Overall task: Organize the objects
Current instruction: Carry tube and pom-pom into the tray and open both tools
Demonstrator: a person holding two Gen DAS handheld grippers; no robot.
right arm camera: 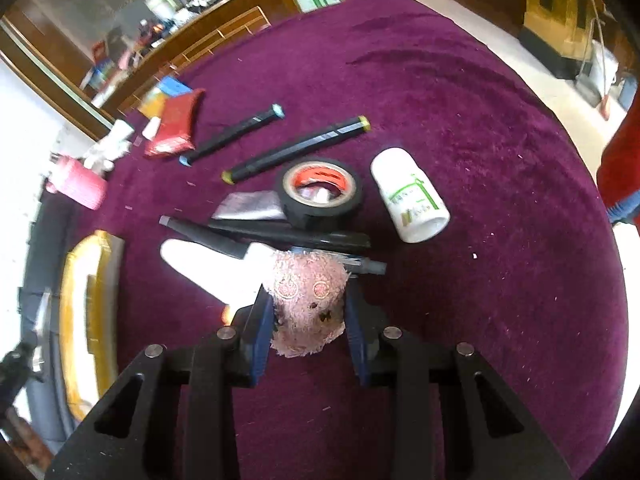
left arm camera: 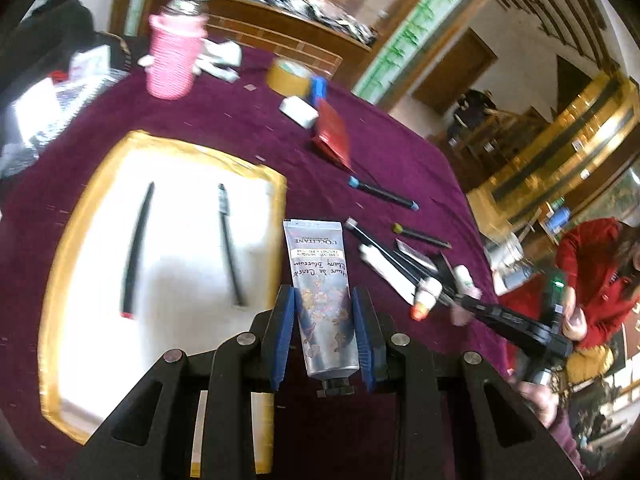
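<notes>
Hand cream tube [left arm camera: 322, 300] is sitting clamped in the left claw [left arm camera: 323, 334], just beside the gold-rimmed tray [left arm camera: 256, 168] holding two black pens [left arm camera: 138, 248]. Right claw [right arm camera: 307, 322] is squeezing a pink fuzzy toy [right arm camera: 306, 304] over the cluttered table [right arm camera: 480, 140]. Risk: the slick tube looks likely to be sliding out if tilted, or the toy snagging the pens beneath.

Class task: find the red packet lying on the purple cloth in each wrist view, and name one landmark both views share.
Left wrist view: the red packet lies upper centre, right of the gold-rimmed tray.
Right wrist view: the red packet lies upper left.
Shared landmark: the blue-capped black marker, just beside the packet.
</notes>
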